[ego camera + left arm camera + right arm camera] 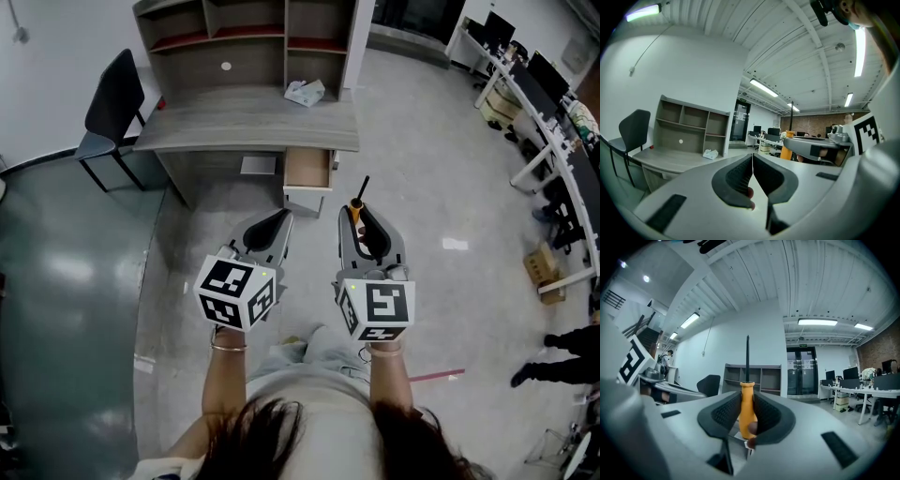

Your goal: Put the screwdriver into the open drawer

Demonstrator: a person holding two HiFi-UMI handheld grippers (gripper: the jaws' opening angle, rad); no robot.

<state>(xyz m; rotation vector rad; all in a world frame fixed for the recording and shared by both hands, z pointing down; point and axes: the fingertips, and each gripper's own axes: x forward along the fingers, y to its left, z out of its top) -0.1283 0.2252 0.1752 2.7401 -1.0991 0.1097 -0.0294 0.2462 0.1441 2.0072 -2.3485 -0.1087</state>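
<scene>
the right gripper, held out low in front of the person, is clamping the orange handle of the screwdriver between its jaws, the dark shaft pointing straight ahead past the tips. just beside it on its left, the left gripper is hanging with its jaws pressed together on nothing. the open drawer is sitting ahead of the right gripper and slightly to its left, well apart from the tool. this looks like the carrying step; the next move is calling for a reach forward and leftward, lowering the tool over the drawer before letting go. both forearms are stretching forward side by side.
</scene>
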